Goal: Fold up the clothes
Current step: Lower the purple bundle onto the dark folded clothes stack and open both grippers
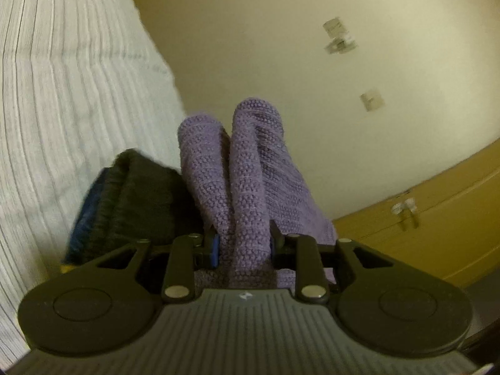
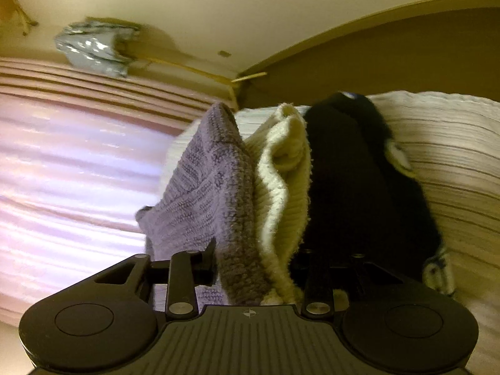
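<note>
In the left wrist view my left gripper (image 1: 243, 240) is shut on a thick fold of a purple knit sweater (image 1: 247, 168), which bulges up between the jaws. A dark fuzzy garment (image 1: 140, 200) lies just left of it. In the right wrist view my right gripper (image 2: 254, 259) is shut on a stack of clothes: the purple knit sweater (image 2: 206, 193), a cream ribbed knit (image 2: 284, 187) and a black garment (image 2: 359, 181) to the right. The right fingertips are mostly hidden by the fabric.
A white ribbed bedcover (image 1: 62, 109) fills the left of the left wrist view and shows at the right of the right wrist view (image 2: 453, 162). A pale wall (image 1: 297, 47), a yellow wooden cabinet (image 1: 422, 228), pink curtains (image 2: 62, 172) and a wooden headboard (image 2: 390, 62) surround the bed.
</note>
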A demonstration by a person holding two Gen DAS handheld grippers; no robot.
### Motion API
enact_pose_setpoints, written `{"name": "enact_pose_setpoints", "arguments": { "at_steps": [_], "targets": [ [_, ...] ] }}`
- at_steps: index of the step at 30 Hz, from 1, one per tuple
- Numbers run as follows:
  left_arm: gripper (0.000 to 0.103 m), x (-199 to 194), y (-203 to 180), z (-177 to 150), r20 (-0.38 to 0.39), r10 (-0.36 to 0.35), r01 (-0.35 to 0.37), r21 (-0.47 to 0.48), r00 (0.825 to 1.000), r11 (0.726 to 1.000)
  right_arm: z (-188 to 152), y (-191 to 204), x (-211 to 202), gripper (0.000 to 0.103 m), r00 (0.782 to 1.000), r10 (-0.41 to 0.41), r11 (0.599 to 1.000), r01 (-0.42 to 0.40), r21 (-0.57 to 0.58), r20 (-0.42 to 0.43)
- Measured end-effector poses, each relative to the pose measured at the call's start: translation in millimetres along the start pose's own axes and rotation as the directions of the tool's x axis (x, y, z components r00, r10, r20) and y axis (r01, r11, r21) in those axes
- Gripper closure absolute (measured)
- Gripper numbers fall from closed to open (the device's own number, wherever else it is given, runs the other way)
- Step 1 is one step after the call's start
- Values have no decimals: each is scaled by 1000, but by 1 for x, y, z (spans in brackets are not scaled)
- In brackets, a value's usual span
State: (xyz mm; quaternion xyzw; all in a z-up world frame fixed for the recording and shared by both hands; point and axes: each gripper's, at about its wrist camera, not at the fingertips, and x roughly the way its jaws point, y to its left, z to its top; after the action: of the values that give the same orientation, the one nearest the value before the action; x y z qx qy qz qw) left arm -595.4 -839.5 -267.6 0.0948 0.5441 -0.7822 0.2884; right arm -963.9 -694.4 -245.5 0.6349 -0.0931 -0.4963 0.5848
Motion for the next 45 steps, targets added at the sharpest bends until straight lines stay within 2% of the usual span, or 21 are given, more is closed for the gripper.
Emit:
{"name": "enact_pose_setpoints", "arguments": {
  "at_steps": [4,6,9,11,13,14,15,16,19,21,23,25,26,27,29,33,34,37,39,41,45],
  "targets": [
    [74,-6,3,6,7,23,-23,43,1000,999,-7,-8,-8,39,991,-84,995,89,-44,105],
    [73,-20,-5,13,32,77,-80,79,996,994,-8,5,-24,38,973,-127,984,147,-98,192],
    [80,-49,-36,13,111,151,-169,169,982,971,-24,32,-52,39,933,-170,941,249,-229,318],
    [86,-58,-65,4,117,143,-168,249,983,954,-39,52,-64,39,906,-195,894,321,-313,375],
    [89,-60,-99,-16,99,140,-167,358,985,919,-64,70,-64,40,887,-226,834,389,-390,402],
    [95,-57,-111,-28,86,150,-172,410,985,896,-77,80,-61,44,880,-234,804,415,-426,414],
    [98,-52,-119,-40,77,176,-192,456,981,869,-92,86,-57,58,877,-235,782,427,-454,420],
    [99,-45,-125,-54,72,212,-220,501,975,837,-106,92,-53,63,874,-235,759,439,-481,426],
    [99,-25,-117,-81,95,314,-310,565,945,765,-137,92,-26,63,872,-247,726,455,-516,422],
    [97,-20,-102,-88,122,330,-340,556,936,758,-155,89,-4,63,873,-259,703,463,-540,413],
    [99,-17,-83,-91,140,367,-383,529,920,758,-170,81,18,63,852,-265,631,508,-587,452],
    [99,-13,-72,-96,158,408,-423,552,899,719,-177,72,31,63,851,-260,601,512,-614,456],
    [100,-14,-68,-96,159,408,-426,539,899,727,-179,71,36,63,854,-260,587,511,-629,450],
    [100,-16,-63,-95,156,402,-422,509,902,750,-180,71,42,63,857,-261,573,509,-643,445],
    [99,-15,-59,-91,150,394,-414,490,907,767,-185,71,47,63,845,-268,543,530,-652,463],
    [100,-5,-58,-89,162,405,-425,527,900,736,-187,65,61,63,833,-271,511,550,-661,483],
    [100,-5,-59,-88,160,401,-422,527,902,738,-181,69,64,63,836,-274,516,545,-661,475],
    [100,-28,-72,-89,174,365,-401,510,915,761,-172,71,45,63,861,-256,585,500,-639,439],
    [100,-49,-80,-92,207,349,-406,494,914,769,-173,74,24,63,870,-220,623,473,-623,441],
    [100,-69,-84,-99,229,343,-412,469,911,781,-179,75,5,63,862,-198,623,478,-619,467],
    [99,-93,-91,-118,242,346,-420,441,907,793,-194,77,-19,63,872,-186,638,458,-619,453]
  ]
}}
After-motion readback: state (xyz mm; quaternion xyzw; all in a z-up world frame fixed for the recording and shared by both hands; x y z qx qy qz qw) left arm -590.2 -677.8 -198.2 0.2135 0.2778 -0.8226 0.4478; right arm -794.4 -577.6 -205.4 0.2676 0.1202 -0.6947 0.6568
